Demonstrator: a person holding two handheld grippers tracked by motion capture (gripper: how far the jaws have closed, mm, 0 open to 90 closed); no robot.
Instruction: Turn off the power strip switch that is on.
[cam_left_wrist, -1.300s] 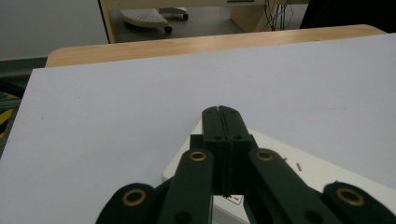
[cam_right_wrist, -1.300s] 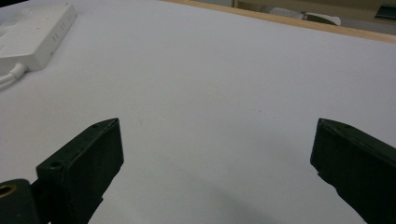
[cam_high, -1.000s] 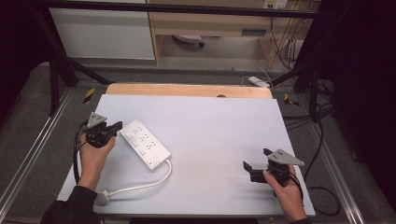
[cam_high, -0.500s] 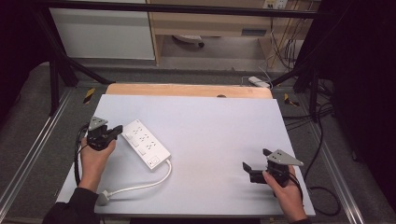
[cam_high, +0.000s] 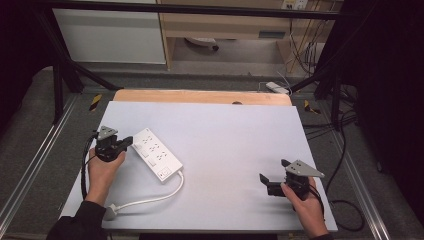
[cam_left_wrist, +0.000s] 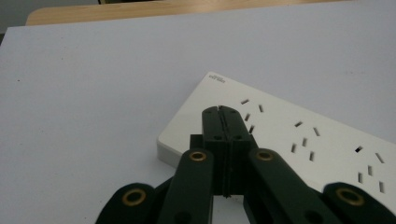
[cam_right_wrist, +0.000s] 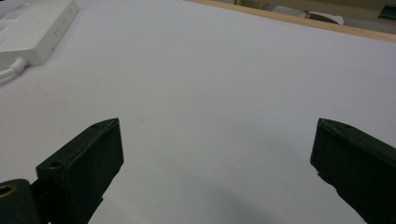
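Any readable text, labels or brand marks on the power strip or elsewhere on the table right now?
Power strip: a small grey two-line print at its corner, seen in the left gripper view, too small and blurred to read.
Power strip in the high view: no legible marking.
Table, left gripper, right gripper: no text visible.

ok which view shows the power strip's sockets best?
Left gripper view: the power strip sits close, socket slots sharp. High view shows the whole strip with its cord, but small. Right gripper view catches one end at the corner.
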